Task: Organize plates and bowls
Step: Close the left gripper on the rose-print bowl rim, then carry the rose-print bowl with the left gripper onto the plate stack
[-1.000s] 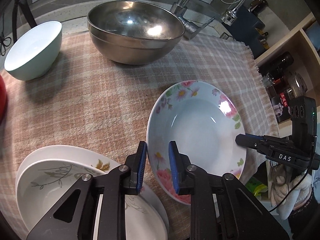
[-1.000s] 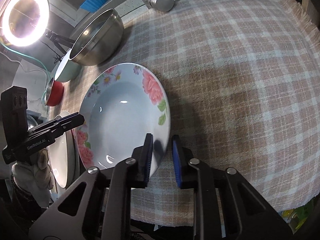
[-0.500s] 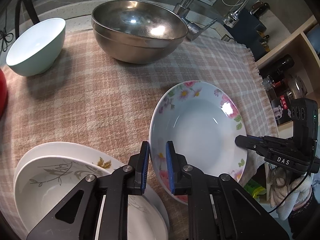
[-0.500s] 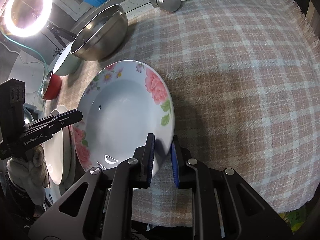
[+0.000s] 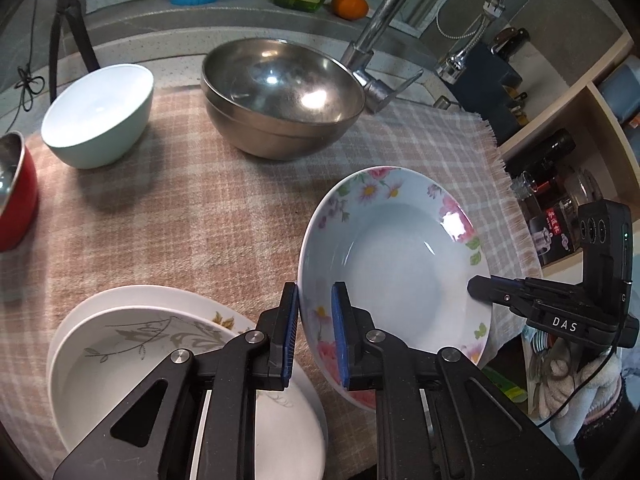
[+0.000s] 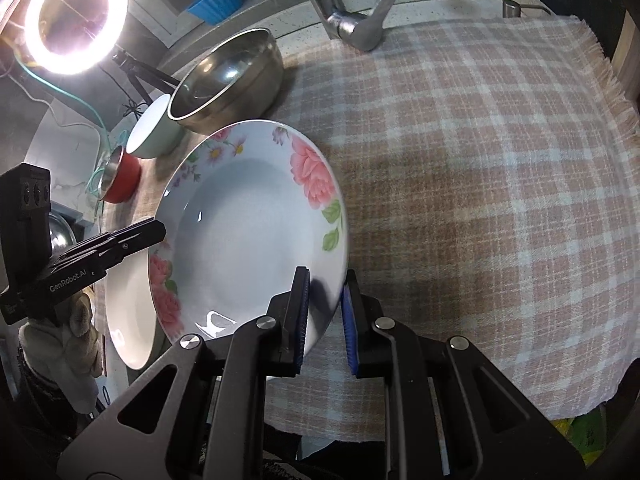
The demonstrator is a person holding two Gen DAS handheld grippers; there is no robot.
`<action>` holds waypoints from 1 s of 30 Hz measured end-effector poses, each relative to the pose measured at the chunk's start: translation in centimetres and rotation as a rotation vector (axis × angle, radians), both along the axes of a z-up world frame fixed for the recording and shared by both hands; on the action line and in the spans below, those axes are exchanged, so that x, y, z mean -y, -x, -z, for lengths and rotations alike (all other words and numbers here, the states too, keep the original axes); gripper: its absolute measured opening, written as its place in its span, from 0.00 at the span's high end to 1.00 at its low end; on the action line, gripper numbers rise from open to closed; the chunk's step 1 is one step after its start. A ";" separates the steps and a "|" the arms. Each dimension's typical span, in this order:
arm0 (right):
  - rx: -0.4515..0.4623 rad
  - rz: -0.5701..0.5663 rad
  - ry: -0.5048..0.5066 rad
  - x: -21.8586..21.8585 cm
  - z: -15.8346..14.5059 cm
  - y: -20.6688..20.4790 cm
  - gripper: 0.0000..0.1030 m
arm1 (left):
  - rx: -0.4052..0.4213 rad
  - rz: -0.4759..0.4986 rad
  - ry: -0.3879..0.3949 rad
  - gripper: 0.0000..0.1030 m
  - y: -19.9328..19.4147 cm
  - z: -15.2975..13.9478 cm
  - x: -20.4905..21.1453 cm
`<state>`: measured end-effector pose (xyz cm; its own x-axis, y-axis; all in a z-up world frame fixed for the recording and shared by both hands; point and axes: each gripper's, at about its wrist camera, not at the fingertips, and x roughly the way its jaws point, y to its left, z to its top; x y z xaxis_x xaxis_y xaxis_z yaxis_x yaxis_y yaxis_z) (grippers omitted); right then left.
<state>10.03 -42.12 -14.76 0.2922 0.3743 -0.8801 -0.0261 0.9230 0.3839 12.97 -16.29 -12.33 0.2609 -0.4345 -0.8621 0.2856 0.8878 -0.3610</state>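
A deep floral plate [image 5: 396, 264] with pink roses is held off the plaid cloth, gripped at opposite rims. My left gripper [image 5: 314, 334] is shut on its near-left rim. My right gripper [image 6: 325, 314] is shut on its other rim; it also shows in the left wrist view [image 5: 480, 286]. The plate also shows in the right wrist view [image 6: 248, 232], tilted. A stack of white plates with a grey leaf pattern [image 5: 132, 344] lies left of the floral plate, by my left gripper.
On the plaid cloth [image 6: 480, 180] stand a steel bowl [image 5: 280, 96], a mint bowl [image 5: 96, 116] and a red bowl [image 5: 16, 196]. A faucet [image 5: 380, 40] rises behind. A shelf with bottles [image 5: 552, 184] is at right. A ring light [image 6: 74, 16] glares.
Both grippers have closed on the floral plate's rims and lifted it off the cloth. The plate now tilts up.
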 end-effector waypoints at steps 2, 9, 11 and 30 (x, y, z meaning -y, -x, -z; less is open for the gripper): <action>0.008 -0.016 -0.002 -0.7 -0.5 0.0 0.84 | 0.005 -0.013 0.009 0.86 0.1 -0.5 -0.7; 0.023 -0.071 -0.016 -4.0 -1.5 0.1 0.84 | 0.020 -0.063 0.018 0.86 1.1 -1.8 -3.9; 0.025 -0.085 -0.021 -5.0 -1.7 0.3 0.84 | 0.027 -0.080 0.014 0.86 1.6 -2.1 -4.9; -0.002 -0.214 -0.029 -14.2 -1.3 2.1 0.84 | 0.005 -0.205 0.017 0.86 5.5 -1.9 -13.9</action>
<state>7.90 -27.88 -13.47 0.2012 0.4531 -0.8685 -0.2194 0.8849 0.4108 7.51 -2.39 -10.42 0.3500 -0.3861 -0.8535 0.1011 0.9213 -0.3754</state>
